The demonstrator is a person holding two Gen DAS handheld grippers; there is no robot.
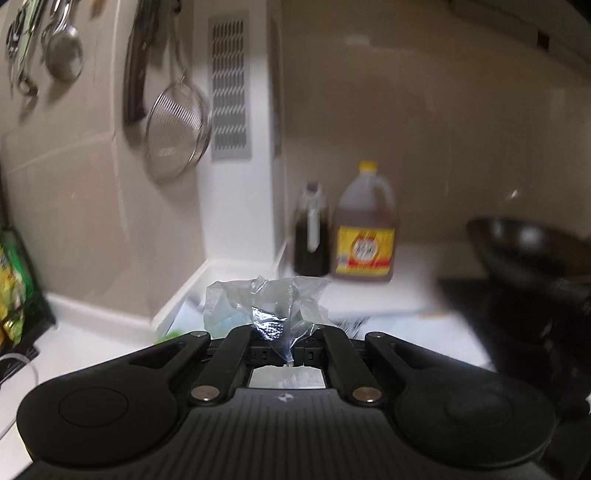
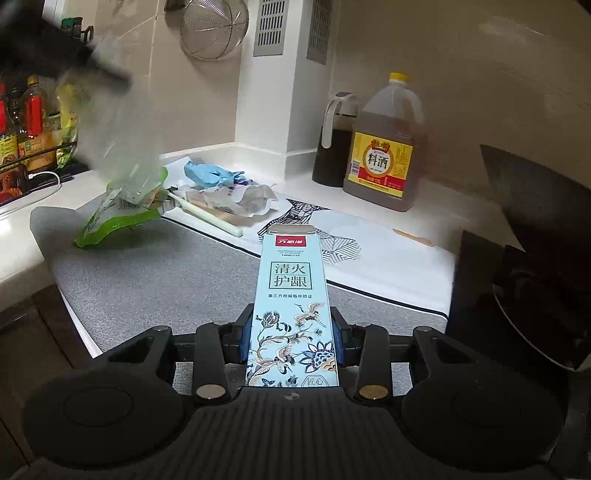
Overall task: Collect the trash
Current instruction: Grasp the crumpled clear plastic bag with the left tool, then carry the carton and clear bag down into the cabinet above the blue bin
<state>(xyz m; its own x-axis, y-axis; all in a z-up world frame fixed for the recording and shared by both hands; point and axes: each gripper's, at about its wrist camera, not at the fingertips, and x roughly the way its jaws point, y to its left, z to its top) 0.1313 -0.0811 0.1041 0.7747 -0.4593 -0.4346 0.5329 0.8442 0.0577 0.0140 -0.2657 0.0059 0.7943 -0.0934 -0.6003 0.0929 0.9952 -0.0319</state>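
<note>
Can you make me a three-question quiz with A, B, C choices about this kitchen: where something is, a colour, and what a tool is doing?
1. Where does the sieve hang?
A. on the wall
B. in the wok
C. on the mat

2. What colour is the big bottle's cap?
A. red
B. yellow
C. green

3. What does the right tool do?
A. hangs open
B. grips a box
C. grips a spoon

Answers:
1 A, it hangs against the tiles.
2 B, the cap on the big bottle is yellow.
3 B, its fingers clamp the blue box.
</note>
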